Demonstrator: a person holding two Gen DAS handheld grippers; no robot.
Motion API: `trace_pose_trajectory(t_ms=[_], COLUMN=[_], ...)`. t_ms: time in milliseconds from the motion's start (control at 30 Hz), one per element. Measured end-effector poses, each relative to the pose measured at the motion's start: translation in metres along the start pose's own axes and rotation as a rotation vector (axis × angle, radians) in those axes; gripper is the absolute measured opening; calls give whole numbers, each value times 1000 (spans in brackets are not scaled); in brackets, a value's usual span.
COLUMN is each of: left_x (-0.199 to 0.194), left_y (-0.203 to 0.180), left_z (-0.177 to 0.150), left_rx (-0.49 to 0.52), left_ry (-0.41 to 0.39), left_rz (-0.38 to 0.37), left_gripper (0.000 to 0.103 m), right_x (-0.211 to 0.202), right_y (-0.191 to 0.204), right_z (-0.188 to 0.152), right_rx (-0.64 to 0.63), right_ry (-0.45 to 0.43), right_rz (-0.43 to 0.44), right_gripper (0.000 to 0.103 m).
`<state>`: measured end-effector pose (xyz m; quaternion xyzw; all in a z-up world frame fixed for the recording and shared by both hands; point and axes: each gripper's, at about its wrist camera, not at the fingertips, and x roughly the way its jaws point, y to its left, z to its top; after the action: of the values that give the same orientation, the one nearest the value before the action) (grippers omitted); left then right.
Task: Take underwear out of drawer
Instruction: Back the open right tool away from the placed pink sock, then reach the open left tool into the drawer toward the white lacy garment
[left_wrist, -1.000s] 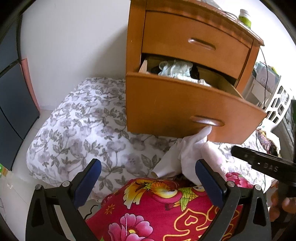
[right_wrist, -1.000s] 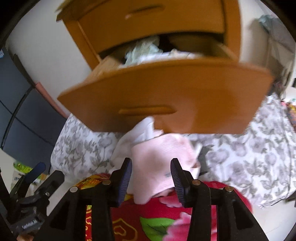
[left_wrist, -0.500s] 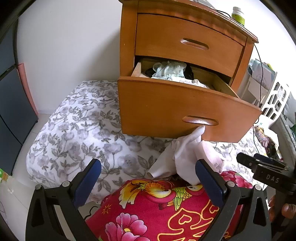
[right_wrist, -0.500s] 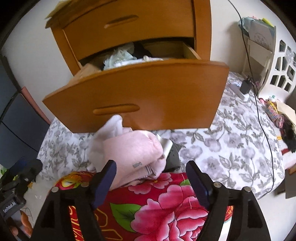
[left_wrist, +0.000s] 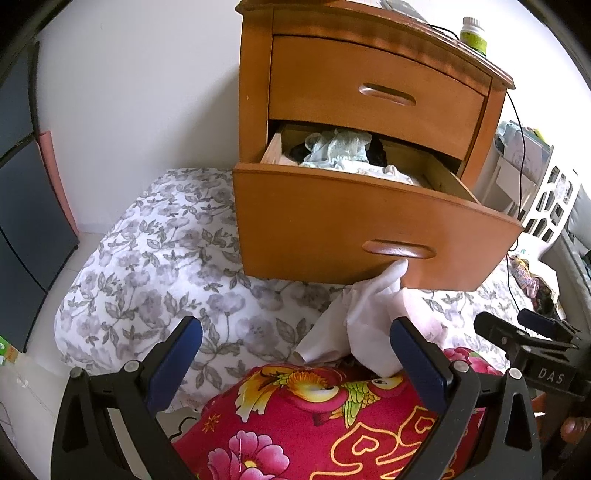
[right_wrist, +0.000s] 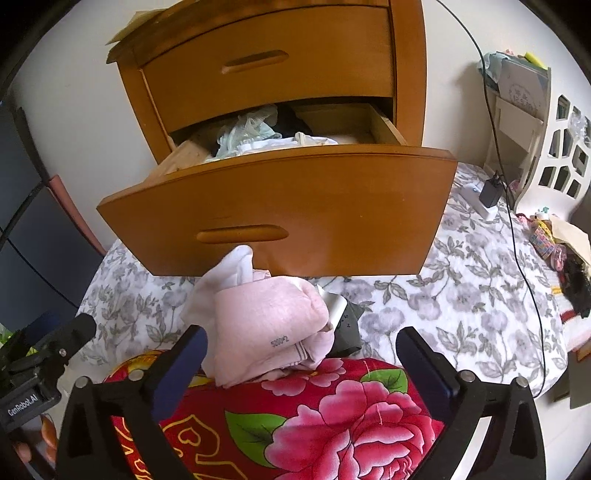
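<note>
The lower drawer (left_wrist: 351, 229) (right_wrist: 295, 206) of the wooden nightstand is pulled out, with pale and dark underwear (left_wrist: 340, 151) (right_wrist: 251, 136) heaped inside. Below its front, a folded pink underwear piece (right_wrist: 266, 325) (left_wrist: 421, 310) and a white garment (left_wrist: 369, 314) (right_wrist: 229, 273) lie on the edge of a red flowered cushion (right_wrist: 295, 417) (left_wrist: 314, 424). My right gripper (right_wrist: 301, 334) (left_wrist: 532, 332) is opening; the pink piece lies loose between its fingertips, and neither pad presses on it. My left gripper (left_wrist: 295, 328) (right_wrist: 55, 339) is open and empty, just left of the pile.
A grey-flowered bedspread (left_wrist: 155, 258) (right_wrist: 461, 295) covers the bed under the nightstand. A grey object (right_wrist: 347, 328) lies beside the pink piece. A green-labelled bottle (left_wrist: 474, 33) stands on the nightstand. A charger (right_wrist: 491, 192) with its cable and a white shelf (right_wrist: 554, 155) are at the right.
The right gripper's jaws spread wide and let go of the pink underwear, which now rests on the cushion. The right gripper drew back a little. The left gripper stayed open.
</note>
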<state>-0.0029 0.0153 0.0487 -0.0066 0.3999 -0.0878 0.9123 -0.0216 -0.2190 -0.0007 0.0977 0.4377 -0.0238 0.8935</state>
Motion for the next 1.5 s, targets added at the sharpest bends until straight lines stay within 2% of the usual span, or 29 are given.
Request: trace_pose_trajectory(t_ms=[200,433,633,733,1000,1133,1500], left_x=[1,0,-2,-1,14,17,28], left_y=[-2,-3,-10,-16,-20,-26,-59], left_z=[3,11,18,21,32,37,61], left_rx=[1,-7,15,46,64,99,217], left_ry=[-15,-47,-103,-120,-79,-92,-97], left_rz=[16,6,-24,-14,10,8,-21], left_gripper=[102,102,102,102,102,102,102], right_x=[-2,-10,-11,-10,-5,1,11], right_y=[0,-4,-6,-9,-15,-18,-25], right_z=[0,4,5,4,6,6,10], right_rx=[-11,5,15,20,54,56,74], right_ry=[-20,-90,-127,-132,-135,-143,-170], right_rz=[3,19,52,62,135,112,124], right_gripper=[103,103,103,103,103,103,103])
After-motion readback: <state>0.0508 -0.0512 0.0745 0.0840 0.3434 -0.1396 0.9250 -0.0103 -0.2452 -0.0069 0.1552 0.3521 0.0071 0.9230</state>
